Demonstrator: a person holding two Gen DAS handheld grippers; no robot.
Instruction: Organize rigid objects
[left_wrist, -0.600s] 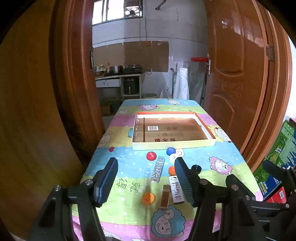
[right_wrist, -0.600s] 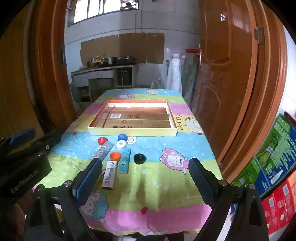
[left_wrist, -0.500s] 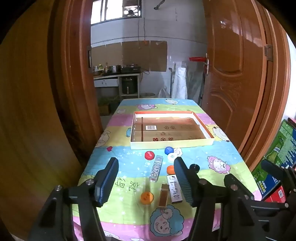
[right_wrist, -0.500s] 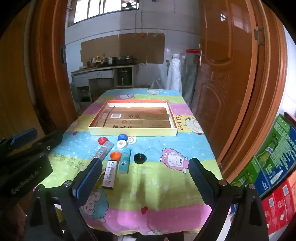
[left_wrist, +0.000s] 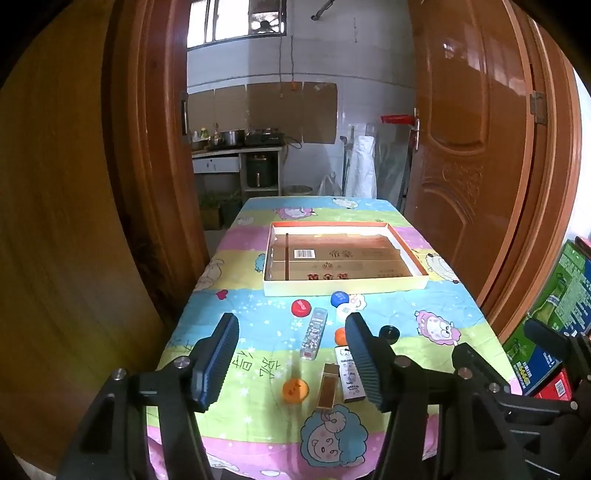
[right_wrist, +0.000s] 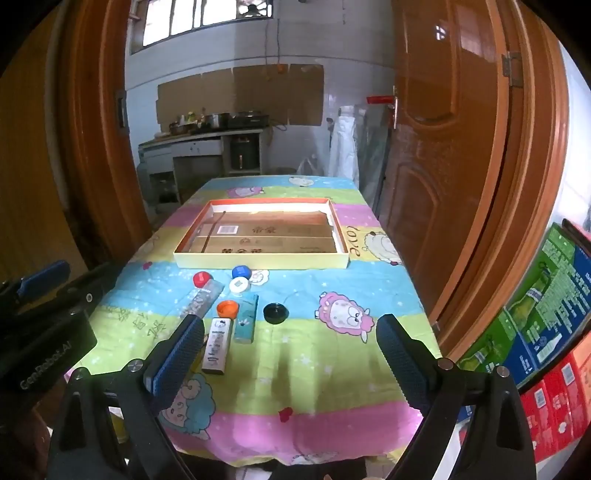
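Note:
A shallow cardboard tray (left_wrist: 343, 286) (right_wrist: 258, 261) lies mid-table. In front of it lie red (left_wrist: 301, 307), blue (left_wrist: 339, 298), white (right_wrist: 239, 285), orange (right_wrist: 226, 308) and black (right_wrist: 276, 313) bottle caps. A clear patterned box (left_wrist: 314, 332), a white box (right_wrist: 217, 345), a teal box (right_wrist: 246, 322), a brown box (left_wrist: 328, 386) and an orange disc (left_wrist: 295, 390) lie there too. My left gripper (left_wrist: 291, 356) and right gripper (right_wrist: 290, 354) are open and empty, held above the table's near end.
The table (right_wrist: 332, 369) has a colourful cartoon cloth. Wooden doors stand on both sides (left_wrist: 476, 147). Stacked coloured cartons (right_wrist: 546, 314) sit on the floor at the right. A kitchen counter (left_wrist: 236, 151) is behind the table.
Both grippers have drawn back and risen slightly; the table and objects look a little farther away in the left wrist view. Nothing on the table moved.

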